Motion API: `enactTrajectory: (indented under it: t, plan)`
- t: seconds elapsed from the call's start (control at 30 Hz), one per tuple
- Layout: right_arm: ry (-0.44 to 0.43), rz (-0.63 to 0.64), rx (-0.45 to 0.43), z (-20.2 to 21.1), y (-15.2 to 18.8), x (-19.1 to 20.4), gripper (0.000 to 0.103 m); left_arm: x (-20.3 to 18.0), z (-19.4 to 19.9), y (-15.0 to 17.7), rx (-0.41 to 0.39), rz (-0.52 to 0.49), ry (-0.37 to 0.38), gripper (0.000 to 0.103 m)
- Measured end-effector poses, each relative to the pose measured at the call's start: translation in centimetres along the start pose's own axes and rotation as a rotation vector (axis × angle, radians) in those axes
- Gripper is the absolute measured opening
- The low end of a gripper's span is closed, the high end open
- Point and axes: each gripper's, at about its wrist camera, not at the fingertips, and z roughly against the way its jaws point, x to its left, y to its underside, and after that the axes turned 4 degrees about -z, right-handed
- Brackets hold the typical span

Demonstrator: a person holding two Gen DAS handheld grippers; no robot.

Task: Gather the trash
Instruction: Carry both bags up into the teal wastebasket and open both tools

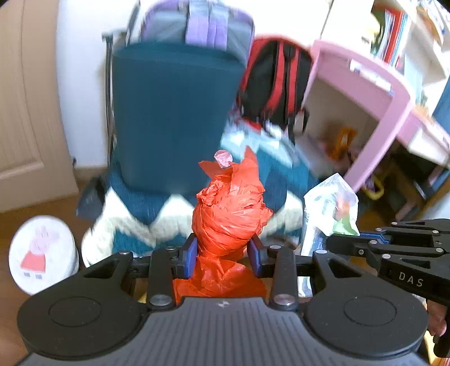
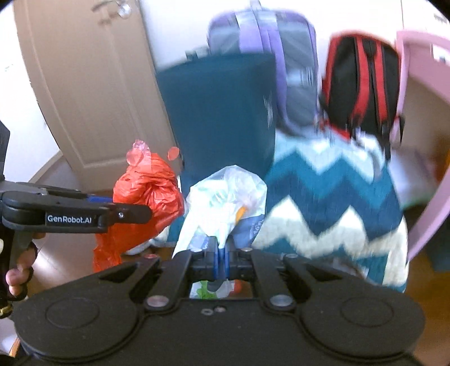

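Black left gripper (image 1: 222,253), blue pads; right gripper (image 2: 223,257) black, lettered "DAS".

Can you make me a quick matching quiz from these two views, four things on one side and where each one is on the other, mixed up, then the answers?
Things:
1. orange bag
2. white bag
3. purple backpack
4. round bin with a cartoon pig

Places:
A. on the floor, at the left of the left wrist view
B. clamped in the left gripper
C. behind the top of the blue chair
D. pinched in the right gripper

Pairs: 1-B, 2-D, 3-C, 4-A
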Motion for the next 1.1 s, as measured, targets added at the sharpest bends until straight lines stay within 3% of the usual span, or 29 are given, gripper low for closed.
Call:
enactTrajectory:
  t: [0.37, 0.57, 0.93, 1.1]
  plan:
    - [0.029, 0.1, -0.218, 3.1, -10.9, 2.1, 0.004, 0.6, 5.0, -10.3, -0.267, 0.009, -0.053, 0.036]
    - [0.028, 0.121, -0.272, 2.0, -15.7, 2.8, 0.005, 2.1, 5.7, -15.6, -0.349, 0.006, -0.096, 0.036]
    - [0.043, 0.118, -0.275, -4.9, -22.4, 1.9, 0.005, 5.1, 1.8, -23.6, -0.407, 0.002, -0.158, 0.036]
    - [0.049, 0.103, -0.236, -9.2, -23.5, 1.1, 0.005, 6.5, -2.3, -25.5, -0.368, 0.005, -0.166, 0.036]
